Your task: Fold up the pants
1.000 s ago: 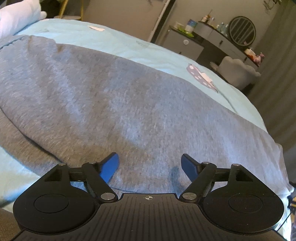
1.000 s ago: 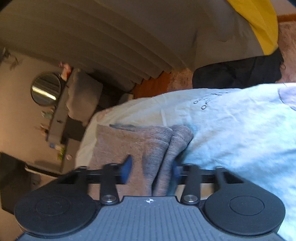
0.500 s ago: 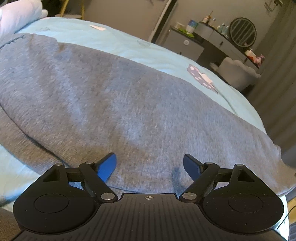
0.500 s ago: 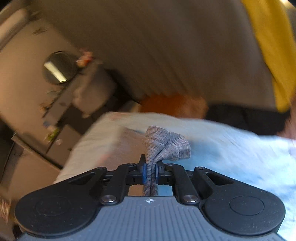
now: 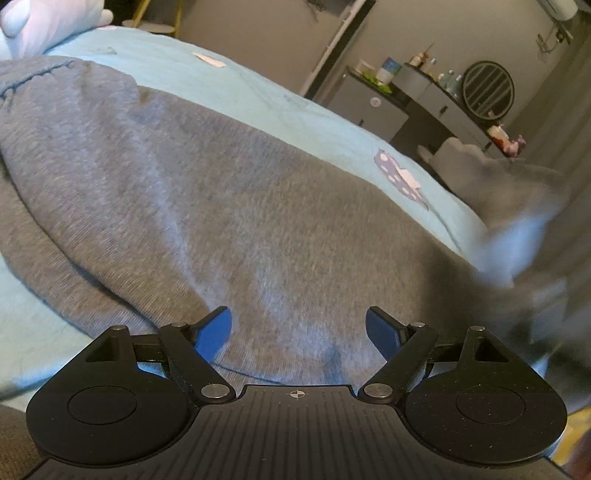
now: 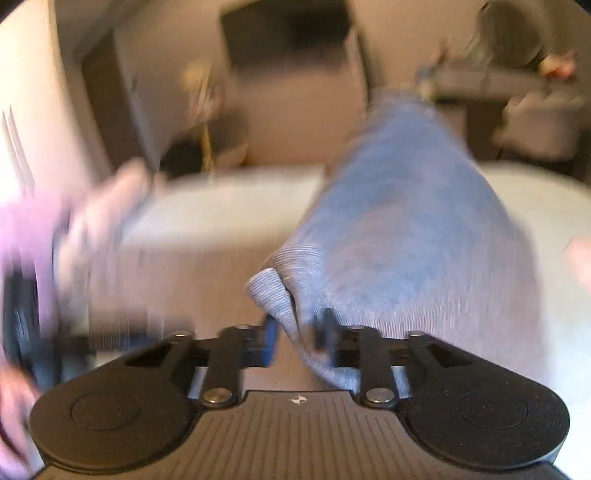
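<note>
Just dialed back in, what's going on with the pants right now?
The gray pants lie spread on the light blue bed cover. The right gripper is shut on the ribbed cuff end, holding it raised off the bed. The left gripper is open, low over the fabric's near edge, holding nothing.

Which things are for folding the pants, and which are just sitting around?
For the job: pants, right gripper pinching their cuff, open left gripper, bed.

Just around: mirror, dresser with bottles, chair, white pillow.
</note>
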A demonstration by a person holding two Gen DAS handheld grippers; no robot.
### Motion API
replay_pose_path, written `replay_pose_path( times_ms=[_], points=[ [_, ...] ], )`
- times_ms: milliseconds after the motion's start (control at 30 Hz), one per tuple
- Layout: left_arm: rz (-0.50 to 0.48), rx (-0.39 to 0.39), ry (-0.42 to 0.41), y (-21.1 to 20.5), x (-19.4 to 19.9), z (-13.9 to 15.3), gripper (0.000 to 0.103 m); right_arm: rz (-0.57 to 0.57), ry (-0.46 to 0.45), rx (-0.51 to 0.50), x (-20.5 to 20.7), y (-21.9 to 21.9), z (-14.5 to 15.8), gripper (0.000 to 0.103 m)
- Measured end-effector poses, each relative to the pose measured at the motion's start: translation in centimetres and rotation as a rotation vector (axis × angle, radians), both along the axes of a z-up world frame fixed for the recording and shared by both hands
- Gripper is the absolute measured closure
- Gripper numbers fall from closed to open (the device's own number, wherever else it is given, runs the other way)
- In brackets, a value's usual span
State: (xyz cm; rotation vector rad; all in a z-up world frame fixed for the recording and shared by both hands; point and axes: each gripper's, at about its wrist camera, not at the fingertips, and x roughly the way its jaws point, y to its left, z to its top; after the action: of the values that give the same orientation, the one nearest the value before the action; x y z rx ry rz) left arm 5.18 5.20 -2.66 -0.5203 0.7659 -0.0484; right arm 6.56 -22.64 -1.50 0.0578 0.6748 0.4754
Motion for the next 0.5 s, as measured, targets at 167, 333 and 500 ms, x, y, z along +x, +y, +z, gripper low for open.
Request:
replay_pose_path(
  times_ms=[167, 333, 500],
  points=[
    [-0.034, -0.010, -0.013, -0.2, -0.2, 0.1, 0.017, -0.044, 0.114, 0.075, -1.9, -1.9, -2.3, 0.046],
    [-0.129, -0.058, -0.015, -1.6, 0.4, 0.3, 0.017, -0.341, 0.096, 0.266, -2.1, -10.7, -1.9, 0.048],
    [-0.230, -0.086, -0.042, -3.7, 1.1, 1.2, 0.014, -0.566, 0.221, 0.420, -2.7, -17.2, -6.8, 0.085]
  ],
)
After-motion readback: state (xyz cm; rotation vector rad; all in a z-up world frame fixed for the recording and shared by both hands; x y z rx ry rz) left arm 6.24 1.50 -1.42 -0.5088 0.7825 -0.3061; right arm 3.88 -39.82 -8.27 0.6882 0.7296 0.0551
